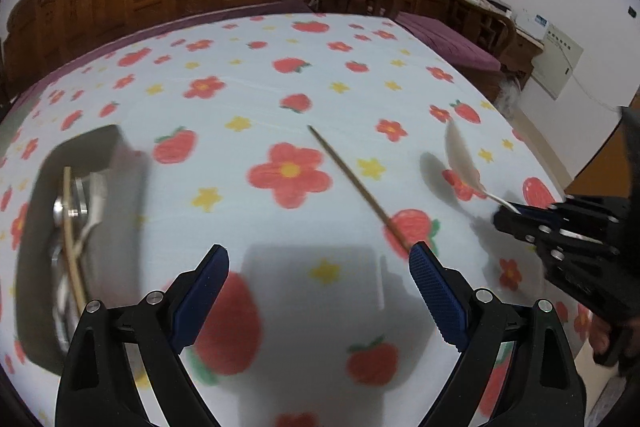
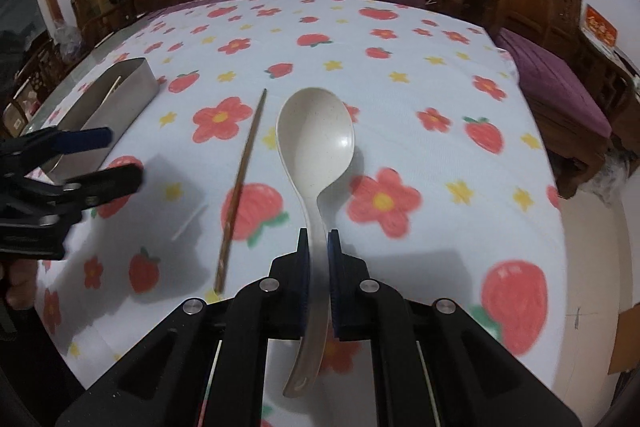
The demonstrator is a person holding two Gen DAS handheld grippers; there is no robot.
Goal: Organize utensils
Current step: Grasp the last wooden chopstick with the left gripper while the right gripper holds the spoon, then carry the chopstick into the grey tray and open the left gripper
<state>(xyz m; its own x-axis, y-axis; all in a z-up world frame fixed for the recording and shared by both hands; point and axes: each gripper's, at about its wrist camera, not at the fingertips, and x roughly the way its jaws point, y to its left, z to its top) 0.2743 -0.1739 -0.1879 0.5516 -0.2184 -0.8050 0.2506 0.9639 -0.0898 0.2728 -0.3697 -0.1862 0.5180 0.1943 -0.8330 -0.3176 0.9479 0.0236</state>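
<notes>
Blurred tray contents — utensils indistinct.

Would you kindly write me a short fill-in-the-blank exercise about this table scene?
1. The right gripper is shut on the handle of a white ____.
2. The left gripper is ____, with nothing between its pads.
3. One brown chopstick lies on the ____-patterned tablecloth.
4. The metal tray already holds ____.

Missing words: spoon; open; flower-and-strawberry; utensils
</notes>
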